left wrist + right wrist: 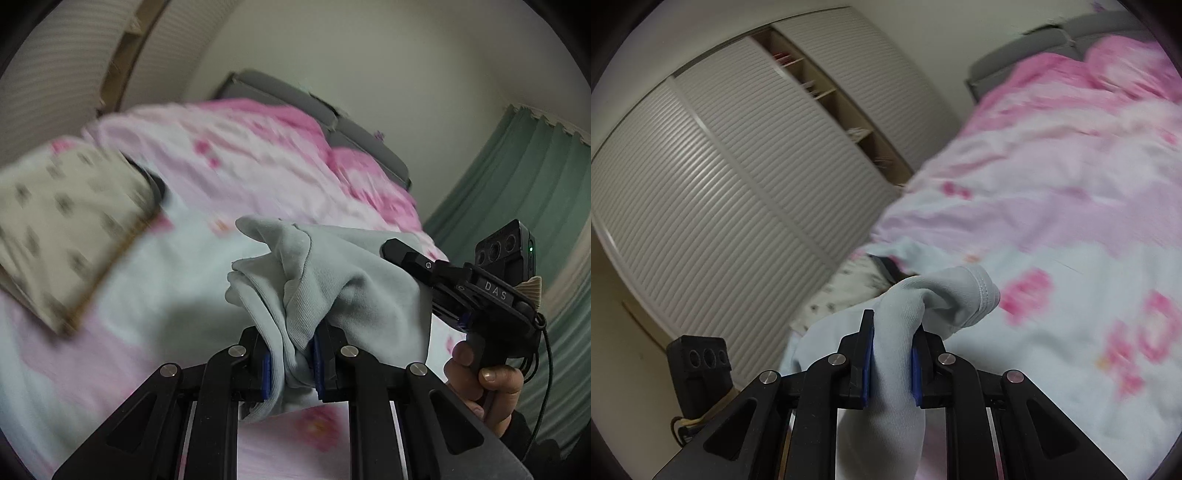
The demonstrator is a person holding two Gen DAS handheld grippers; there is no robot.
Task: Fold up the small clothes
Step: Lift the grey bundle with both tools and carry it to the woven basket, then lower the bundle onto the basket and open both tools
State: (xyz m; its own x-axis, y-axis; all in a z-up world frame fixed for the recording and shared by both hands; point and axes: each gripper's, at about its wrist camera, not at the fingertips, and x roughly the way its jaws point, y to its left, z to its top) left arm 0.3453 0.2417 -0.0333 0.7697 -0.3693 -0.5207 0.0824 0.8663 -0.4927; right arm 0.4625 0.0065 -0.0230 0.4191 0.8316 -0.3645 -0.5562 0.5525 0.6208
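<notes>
Blue-padded fingers (266, 373) of the left gripper (291, 369) are nearly closed on a bunched edge of the pale grey-blue garment (332, 280), which spills up and over toward the right gripper (436, 266), seen across the way with a hand (487, 384) around its handle. From its own wrist view the right gripper (891, 367) is likewise pinched almost shut on a rolled, hemmed edge of that garment (945, 291), cloth running down between its pads. So the garment hangs in the air between the two grips, above the bed (1052, 221) with its pink flowered cover; a spotted beige cloth (70, 229) lies on the bed off to the left. The step looks like lifting the piece clear to spread it. To do it well, draw the two grips apart until the held edge is straight and the bunching falls out, keep both at the same level, then lower the free end onto a bare stretch of the cover, away from the spotted cloth, so it lands flat and unwrinkled.
</notes>
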